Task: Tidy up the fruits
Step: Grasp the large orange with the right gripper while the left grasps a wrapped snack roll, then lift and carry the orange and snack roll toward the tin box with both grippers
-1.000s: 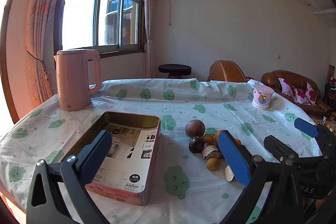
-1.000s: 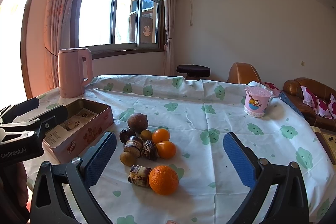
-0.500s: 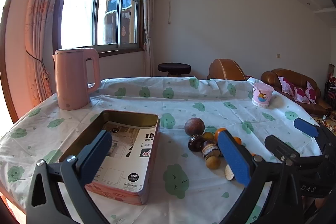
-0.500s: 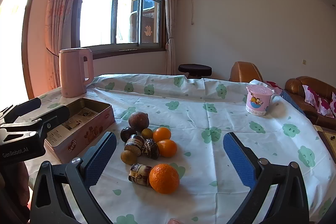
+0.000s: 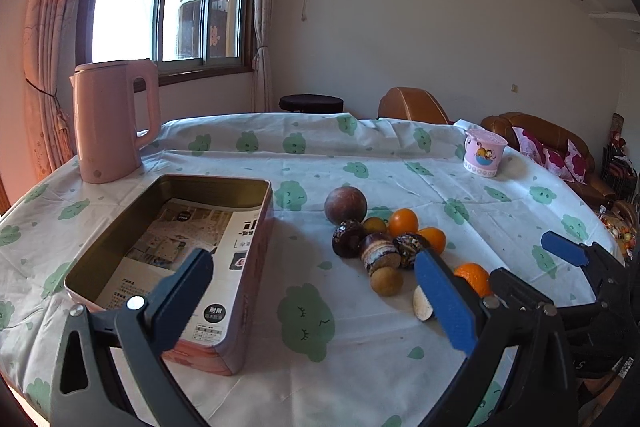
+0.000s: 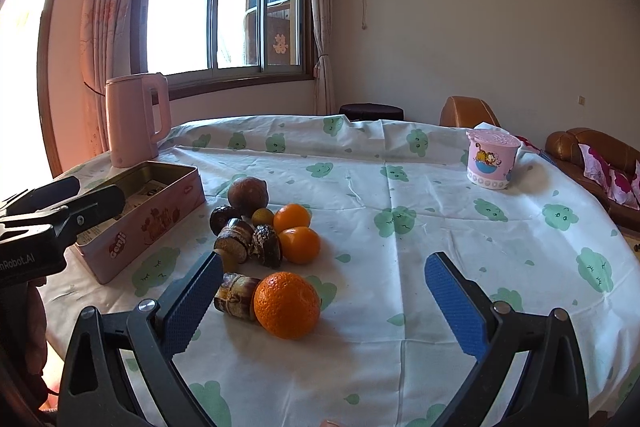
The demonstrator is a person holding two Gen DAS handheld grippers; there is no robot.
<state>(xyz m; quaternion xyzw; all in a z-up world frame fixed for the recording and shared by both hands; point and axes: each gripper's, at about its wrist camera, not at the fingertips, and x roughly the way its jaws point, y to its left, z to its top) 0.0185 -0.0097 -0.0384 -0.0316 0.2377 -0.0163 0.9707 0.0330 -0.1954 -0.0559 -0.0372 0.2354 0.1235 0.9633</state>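
Observation:
A cluster of fruit lies mid-table: a brown round fruit (image 5: 345,205) (image 6: 247,191), small oranges (image 5: 403,222) (image 6: 299,245), dark chestnut-like pieces (image 5: 379,253) (image 6: 267,245), and a large orange (image 6: 287,304) (image 5: 473,277) nearest my right gripper. An open pink tin (image 5: 176,251) (image 6: 141,215) lined with printed paper sits left of the fruit. My left gripper (image 5: 316,297) is open and empty, above the tin's near right corner. My right gripper (image 6: 326,301) is open and empty, with the large orange just ahead of its left finger.
A pink kettle (image 5: 112,121) (image 6: 136,119) stands at the back left of the table. A pink cartoon cup (image 5: 484,158) (image 6: 492,165) stands at the back right. The table has a white cloth with green prints (image 6: 400,267). Sofas lie beyond the right edge.
Both grippers have edged slightly forward toward the fruit. Nothing was grasped, and the fruit and tin have not moved.

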